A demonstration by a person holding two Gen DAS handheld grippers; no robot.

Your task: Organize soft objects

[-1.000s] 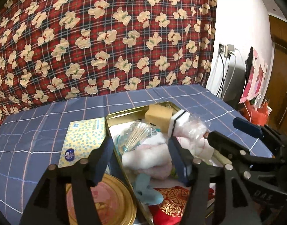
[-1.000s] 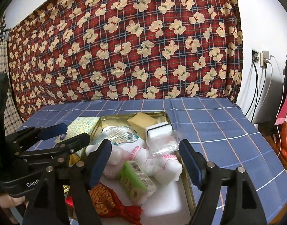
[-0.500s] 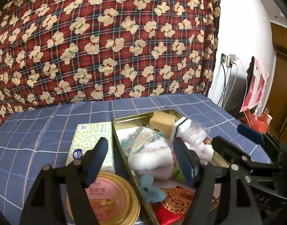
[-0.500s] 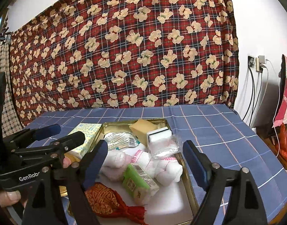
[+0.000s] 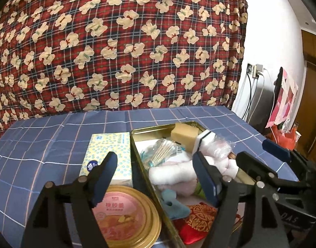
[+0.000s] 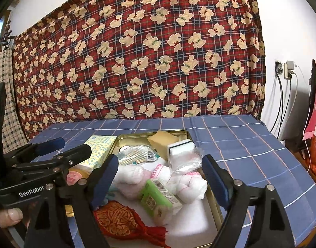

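The left hand-held gripper (image 5: 155, 177) covers part of the round pink-lidded tin (image 5: 125, 215), whose lettering is too blurred to read, while the red embroidered pouch (image 5: 196, 221) and the gold tray's (image 5: 151, 129) near end are cut off at the bottom edge.

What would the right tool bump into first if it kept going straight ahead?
Probably the rolled white towels in the gold tin. The right tool is open, empty, and aimed at them, with the green packet lying just below that line. Depth is hard to judge, so the packet could come first.
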